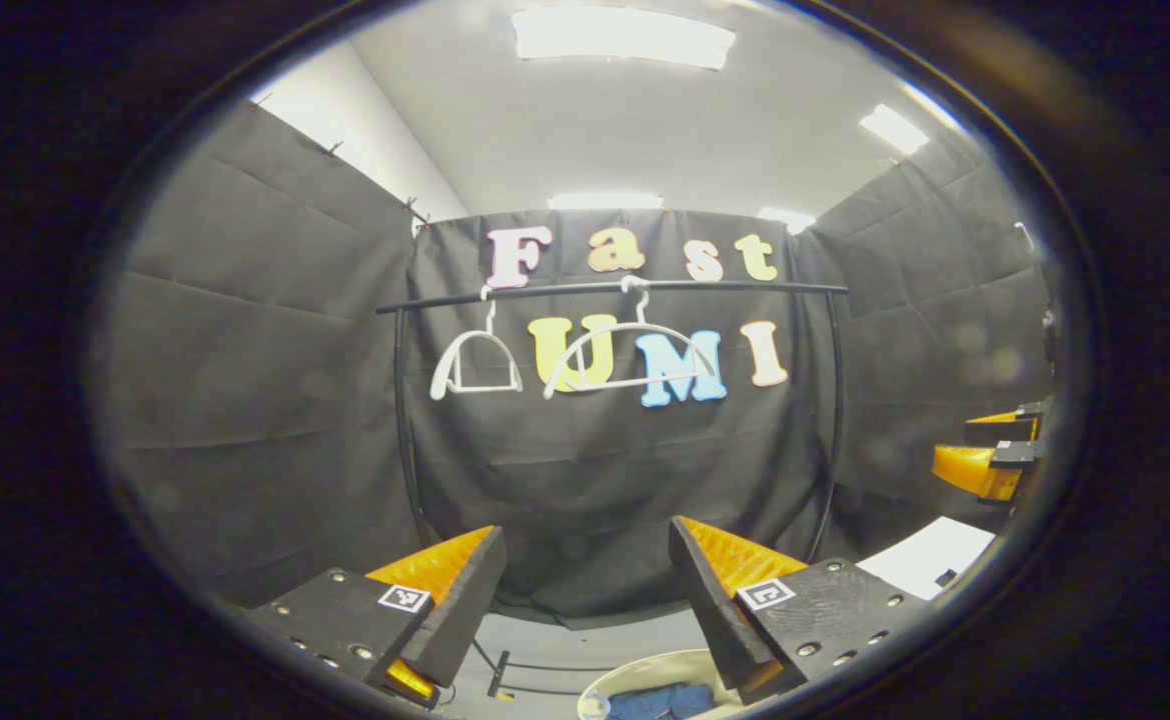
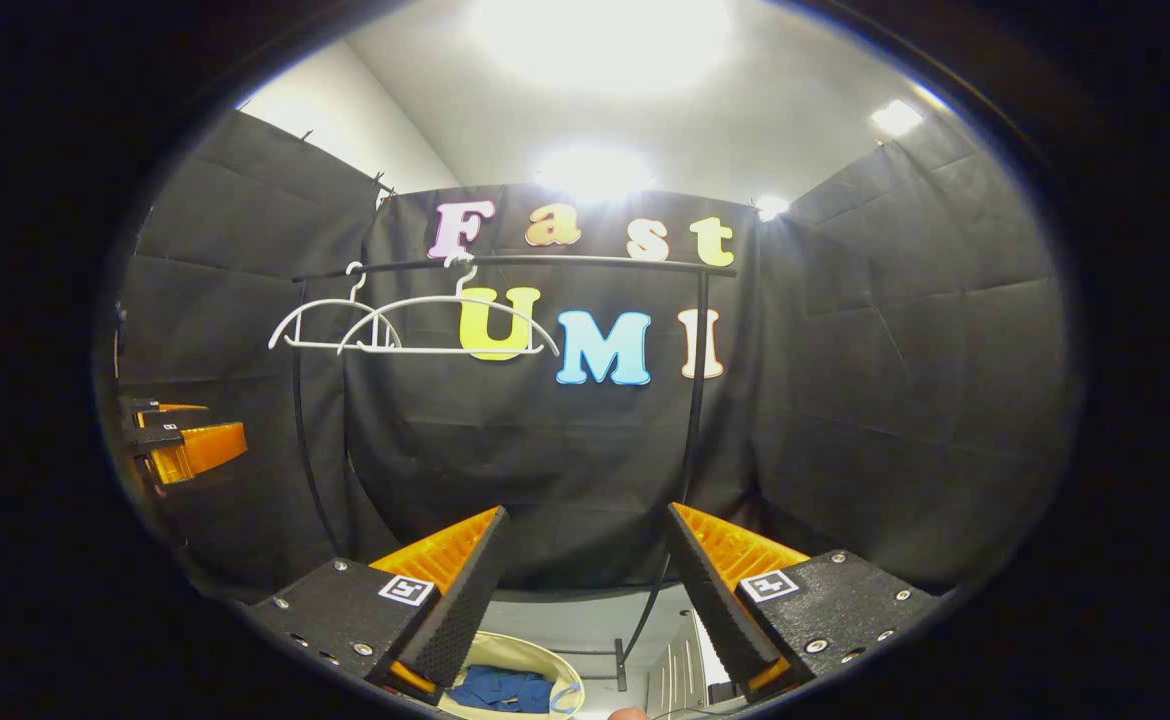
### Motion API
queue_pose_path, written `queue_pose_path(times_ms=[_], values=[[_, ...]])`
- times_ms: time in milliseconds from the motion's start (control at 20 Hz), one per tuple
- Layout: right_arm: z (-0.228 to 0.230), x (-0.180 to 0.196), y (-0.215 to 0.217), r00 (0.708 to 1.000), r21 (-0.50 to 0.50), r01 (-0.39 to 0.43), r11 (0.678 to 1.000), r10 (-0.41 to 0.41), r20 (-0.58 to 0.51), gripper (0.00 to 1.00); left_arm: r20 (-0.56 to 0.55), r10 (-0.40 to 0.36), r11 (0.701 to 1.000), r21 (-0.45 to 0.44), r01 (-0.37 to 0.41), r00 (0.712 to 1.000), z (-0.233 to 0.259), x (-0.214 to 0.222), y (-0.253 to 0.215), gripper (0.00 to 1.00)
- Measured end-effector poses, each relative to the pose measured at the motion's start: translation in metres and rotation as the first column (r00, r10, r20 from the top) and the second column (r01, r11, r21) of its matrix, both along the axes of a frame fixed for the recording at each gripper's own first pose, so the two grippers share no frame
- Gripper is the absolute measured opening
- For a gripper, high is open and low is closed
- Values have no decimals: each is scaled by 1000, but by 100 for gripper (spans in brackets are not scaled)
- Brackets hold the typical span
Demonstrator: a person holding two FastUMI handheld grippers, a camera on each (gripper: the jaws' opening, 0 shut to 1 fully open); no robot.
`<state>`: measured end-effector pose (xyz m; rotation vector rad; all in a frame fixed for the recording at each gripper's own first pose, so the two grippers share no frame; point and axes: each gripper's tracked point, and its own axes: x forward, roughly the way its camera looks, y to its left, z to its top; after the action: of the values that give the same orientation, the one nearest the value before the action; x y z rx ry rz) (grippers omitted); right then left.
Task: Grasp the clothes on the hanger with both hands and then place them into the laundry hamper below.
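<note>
In the left gripper view, the left tool [image 1: 585, 600] stands spread, pinching nothing. Two white hangers [image 1: 631, 352] hang bare on the black rail [image 1: 605, 289]. Blue clothes [image 1: 657, 701] lie in the pale laundry hamper [image 1: 613, 677] below.

In the right gripper view, the right tool [image 2: 585, 600] is likewise spread and empty, above the hamper with the blue clothes. The task looks essentially done.

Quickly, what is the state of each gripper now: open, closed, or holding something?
Left gripper: open, holding nothing.
Right gripper: open, holding nothing.
</note>
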<state>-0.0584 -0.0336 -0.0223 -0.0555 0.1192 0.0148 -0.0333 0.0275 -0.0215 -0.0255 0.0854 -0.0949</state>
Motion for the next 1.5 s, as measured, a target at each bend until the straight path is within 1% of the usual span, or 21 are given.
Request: queue_pose_path(times_ms=[50,150,350,450,500,550,650,700,900,950,1000,1150,1500], values=[[4,-8,-3,1000,12,3,1000,-3,5,94,11,12,1000,-9,-11,1000,8,-6,0,94],[6,-12,-10,1000,29,12,1000,-13,12,93,26,21,999,-27,-20,999,18,-17,-2,94],[12,-37,-11,1000,63,5,998,-7,30,94,70,44,999,-9,-43,997,36,-36,-2,94],[17,-46,-18,999,60,13,998,-16,44,93,81,51,999,-11,-51,995,41,-46,-4,94],[17,-49,-19,999,56,15,998,-17,50,95,83,56,998,-15,-55,995,41,-50,-6,94],[18,-51,-20,998,52,15,999,-18,52,93,87,59,998,-21,-58,994,42,-51,-6,94],[20,-55,-23,998,46,20,999,-22,57,93,85,68,998,-19,-66,994,41,-59,-4,94],[19,-58,-24,998,46,20,999,-23,58,95,82,69,998,-17,-68,994,40,-63,-3,94],[22,-61,-26,998,55,15,998,-18,59,95,80,80,997,-15,-79,994,44,-68,-6,94],[24,-60,-27,998,54,15,998,-19,65,93,85,80,997,-16,-79,993,46,-67,-8,94],[25,-58,-28,997,53,16,998,-20,69,95,89,80,997,-15,-78,993,48,-67,-9,94],[28,-59,-30,997,45,16,999,-20,81,95,98,89,996,-12,-89,991,52,-75,-9,94],[34,-60,-33,995,52,17,999,-22,95,95,109,97,995,-11,-97,989,55,-75,-6,94]])
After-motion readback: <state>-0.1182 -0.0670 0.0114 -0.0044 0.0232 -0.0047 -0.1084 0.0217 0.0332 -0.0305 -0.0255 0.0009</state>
